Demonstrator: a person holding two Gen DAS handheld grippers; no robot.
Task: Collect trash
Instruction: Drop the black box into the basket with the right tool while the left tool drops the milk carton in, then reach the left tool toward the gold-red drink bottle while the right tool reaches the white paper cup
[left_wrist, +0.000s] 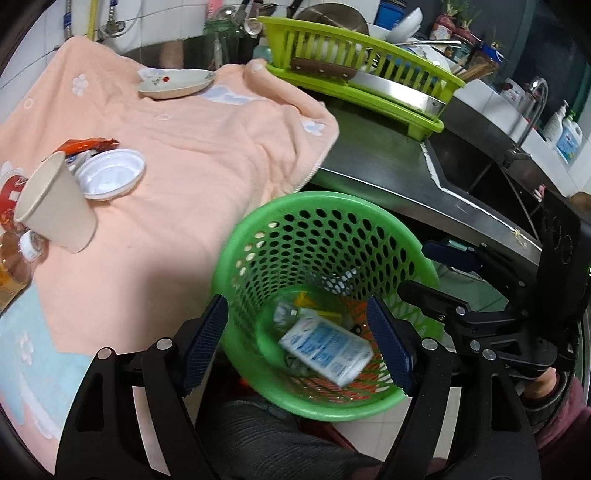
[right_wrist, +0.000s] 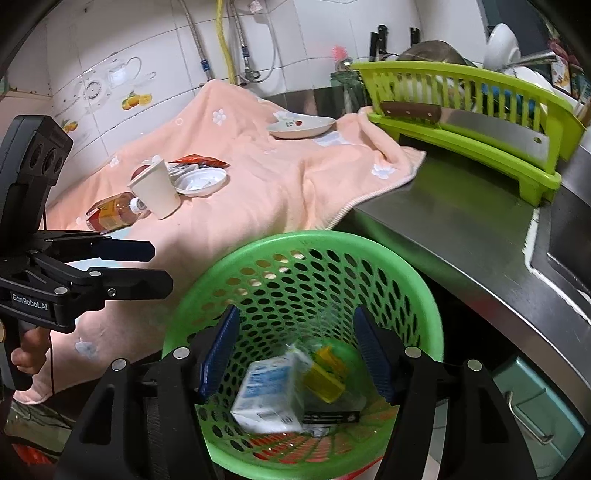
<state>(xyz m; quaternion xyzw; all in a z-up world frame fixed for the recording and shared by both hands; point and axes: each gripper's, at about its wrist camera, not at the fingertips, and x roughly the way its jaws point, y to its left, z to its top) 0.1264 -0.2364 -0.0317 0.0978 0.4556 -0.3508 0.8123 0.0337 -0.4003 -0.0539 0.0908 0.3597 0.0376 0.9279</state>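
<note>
A green perforated basket (left_wrist: 325, 195) (right_wrist: 295, 236) stands below the counter's edge. Inside lie a blue-and-white carton (left_wrist: 325, 347) (right_wrist: 269, 395), a yellow packet (right_wrist: 325, 376) and other scraps. My left gripper (left_wrist: 297, 345) (right_wrist: 147, 266) hangs open over the basket's mouth, nothing between its pads. My right gripper (right_wrist: 295, 358) (left_wrist: 436, 275) is open above it too, the carton well below its fingers. On the peach towel (left_wrist: 192, 155) lie a tipped paper cup (left_wrist: 55, 206) (right_wrist: 157, 188), a white plastic lid (left_wrist: 110, 173) (right_wrist: 201, 182), a red wrapper (left_wrist: 86, 144) (right_wrist: 199, 159) and a bottle (right_wrist: 114, 214).
A small plate (left_wrist: 177, 85) (right_wrist: 301, 127) sits at the towel's far side. A lime dish rack (left_wrist: 369, 62) (right_wrist: 461, 107) with a cleaver (right_wrist: 461, 118) stands on the steel counter (right_wrist: 461, 229). A sink (left_wrist: 480, 177) and soap bottles (left_wrist: 565, 136) are at the right.
</note>
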